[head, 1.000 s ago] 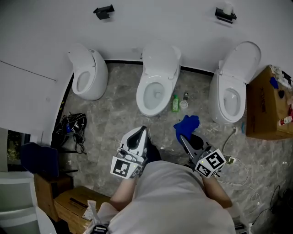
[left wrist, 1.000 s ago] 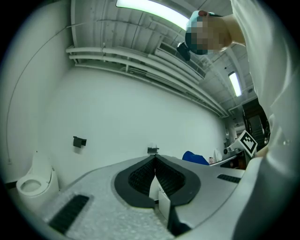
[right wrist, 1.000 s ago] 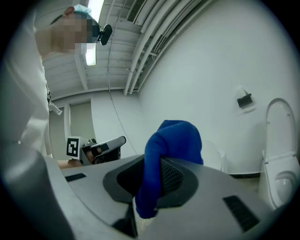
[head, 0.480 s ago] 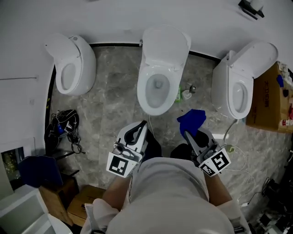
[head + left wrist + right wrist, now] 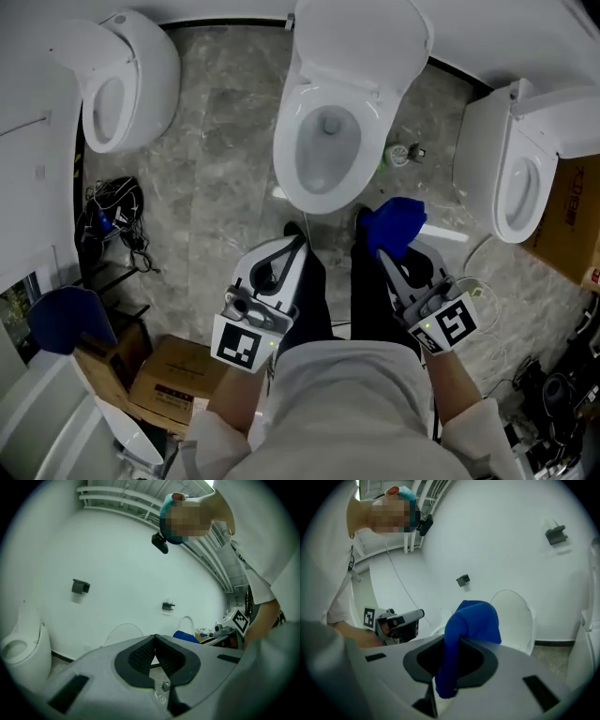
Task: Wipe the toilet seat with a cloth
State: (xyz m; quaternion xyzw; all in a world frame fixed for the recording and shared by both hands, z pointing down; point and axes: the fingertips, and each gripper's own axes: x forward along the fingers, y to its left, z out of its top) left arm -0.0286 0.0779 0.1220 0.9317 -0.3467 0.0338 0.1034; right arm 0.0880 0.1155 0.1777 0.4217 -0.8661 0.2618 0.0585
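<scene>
The middle toilet stands straight ahead, its lid raised and its white seat ringing the bowl. My right gripper is shut on a blue cloth, just right of the bowl's front rim. From the right gripper view the cloth bunches up over the shut jaws, with the raised lid behind it. My left gripper hangs just below the bowl's front, shut and holding nothing; its view shows the tips meeting.
Another toilet stands at the left and a third at the right. A small bottle sits on the floor beside the middle bowl. Cables lie at the left, cardboard boxes at lower left.
The view has closed in on the middle toilet, which now sits larger and nearer. Both grippers kept their pose, the right one still holding the blue cloth.
</scene>
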